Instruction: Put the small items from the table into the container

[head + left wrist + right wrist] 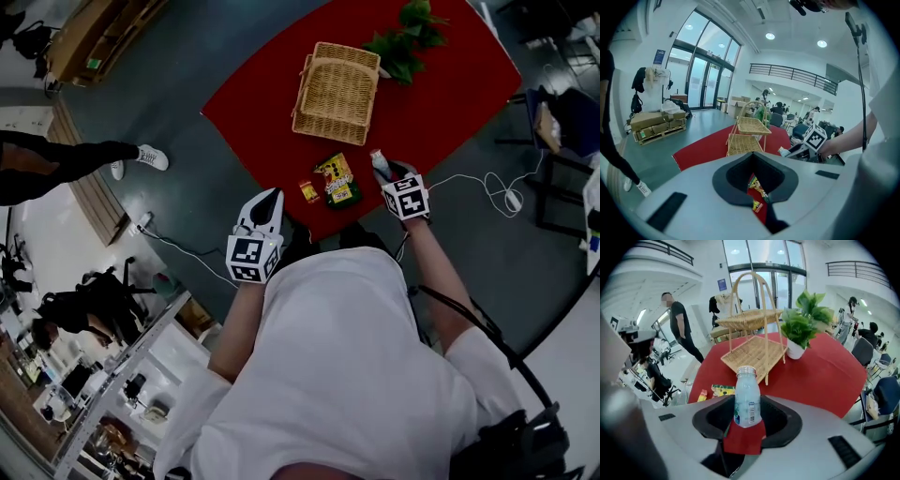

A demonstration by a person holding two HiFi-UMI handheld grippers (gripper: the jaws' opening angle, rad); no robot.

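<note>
Right gripper holds bottle just inside table's near edge.

The head view looks steeply down from above the person's shoulders onto the red table, the left tongs and the right tongs. The left gripper view looks low, almost level, across the table. The right gripper view sits close and tilts downward. All three share the two-tier wicker basket.
</note>
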